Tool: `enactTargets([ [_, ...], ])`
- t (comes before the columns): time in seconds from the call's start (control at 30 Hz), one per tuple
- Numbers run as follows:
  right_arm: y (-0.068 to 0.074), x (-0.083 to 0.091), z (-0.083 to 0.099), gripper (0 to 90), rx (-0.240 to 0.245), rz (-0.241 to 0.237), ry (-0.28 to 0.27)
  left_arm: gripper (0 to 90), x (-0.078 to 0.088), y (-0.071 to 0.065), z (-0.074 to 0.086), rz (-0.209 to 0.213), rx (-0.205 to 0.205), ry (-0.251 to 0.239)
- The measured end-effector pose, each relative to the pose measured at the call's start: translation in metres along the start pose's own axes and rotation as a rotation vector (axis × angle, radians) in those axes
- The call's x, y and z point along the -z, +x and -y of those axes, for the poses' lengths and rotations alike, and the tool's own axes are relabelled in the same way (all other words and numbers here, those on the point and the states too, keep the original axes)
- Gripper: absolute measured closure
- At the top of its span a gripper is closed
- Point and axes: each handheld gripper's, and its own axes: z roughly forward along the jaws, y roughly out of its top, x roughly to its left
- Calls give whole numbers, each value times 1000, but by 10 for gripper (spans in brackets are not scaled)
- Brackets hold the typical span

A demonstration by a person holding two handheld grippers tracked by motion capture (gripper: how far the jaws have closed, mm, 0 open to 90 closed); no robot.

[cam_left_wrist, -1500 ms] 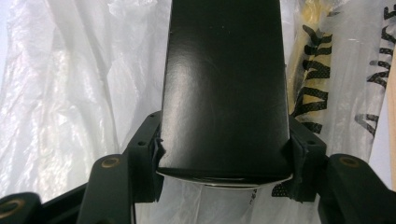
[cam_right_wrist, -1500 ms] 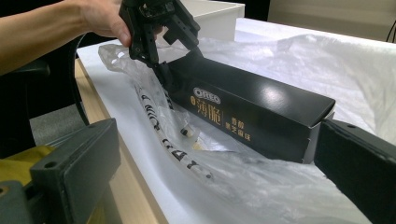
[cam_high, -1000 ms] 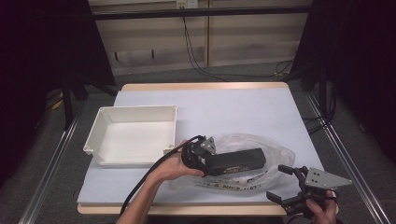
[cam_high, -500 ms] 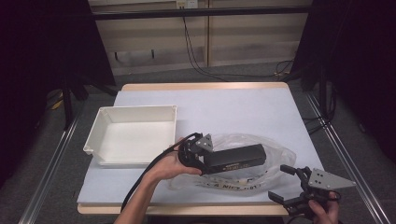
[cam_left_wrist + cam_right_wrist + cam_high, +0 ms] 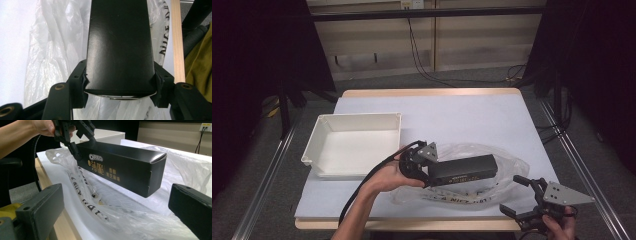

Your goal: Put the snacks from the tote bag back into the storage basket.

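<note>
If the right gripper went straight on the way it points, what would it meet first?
Probably the clear plastic bag lying ahead of the open right gripper; the black Oreo box hangs above it, though depth is uncertain.

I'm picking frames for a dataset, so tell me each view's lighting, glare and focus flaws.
High view: table evenly lit, surroundings sunk in dark, detail soft. Left gripper view: white sheen on the black box, bag nearly washed out. Right gripper view: box lettering sharp, near claw pads blurred, bag glints.
</note>
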Motion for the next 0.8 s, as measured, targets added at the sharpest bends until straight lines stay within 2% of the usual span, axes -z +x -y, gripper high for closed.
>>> enactTargets([
  [0.03,0,0,0,0,0,0,3,428,0,0,1,-1,7,-11],
  [0.07,0,-1,0,0,10,-1,8,428,3,1,1,11,4,2],
  [0.1,0,-2,1,0,13,-9,17,428,3,1,2,3,6,-7],
  [0.17,1,-3,1,0,21,-13,21,428,6,1,2,12,6,-1],
  [0.27,1,-3,1,0,26,-12,19,428,10,2,3,18,6,-6],
  [0.3,0,-3,1,0,27,-12,20,428,11,2,4,17,13,-23],
  [0.33,0,-2,1,0,27,2,24,428,14,2,4,19,8,-9],
  [0.43,-1,0,1,0,26,5,11,428,20,2,5,15,7,-32],
  [0.5,-1,1,1,0,24,4,10,428,26,3,6,16,9,-31],
  [0.6,-2,1,1,0,25,3,10,429,30,3,6,-2,12,-48],
  [0.63,-2,1,1,0,24,3,10,429,33,4,6,8,9,-47],
  [0.8,-3,1,1,0,27,9,7,429,42,4,6,2,19,-87],
])
